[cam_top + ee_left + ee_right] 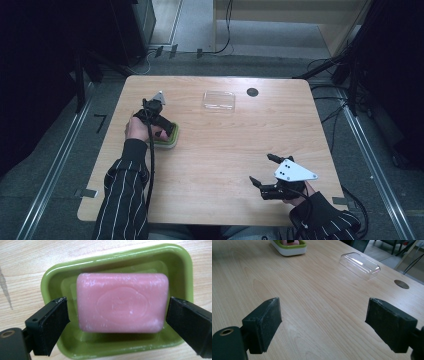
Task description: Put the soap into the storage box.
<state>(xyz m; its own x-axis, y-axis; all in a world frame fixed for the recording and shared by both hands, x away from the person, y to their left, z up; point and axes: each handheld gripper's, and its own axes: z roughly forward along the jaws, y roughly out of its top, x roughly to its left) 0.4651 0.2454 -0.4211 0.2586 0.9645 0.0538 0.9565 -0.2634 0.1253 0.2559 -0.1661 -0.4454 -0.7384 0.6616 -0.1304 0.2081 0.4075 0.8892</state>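
Hovering over soap: the left claw [161, 119] is seen at the green dish [171, 137] on the surface [220, 150], the right claw [264, 173] spread, well apart.
Left gripper view: jaws spread, flanking the pink soap [122, 302], not touching. Right gripper view: clear lid [360, 265] lies beyond the spread jaws.

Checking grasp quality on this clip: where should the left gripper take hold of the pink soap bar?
Probably across its two short ends, coming straight down from above. The soap bar lies flat in the green dish, and the open left gripper already straddles those ends.
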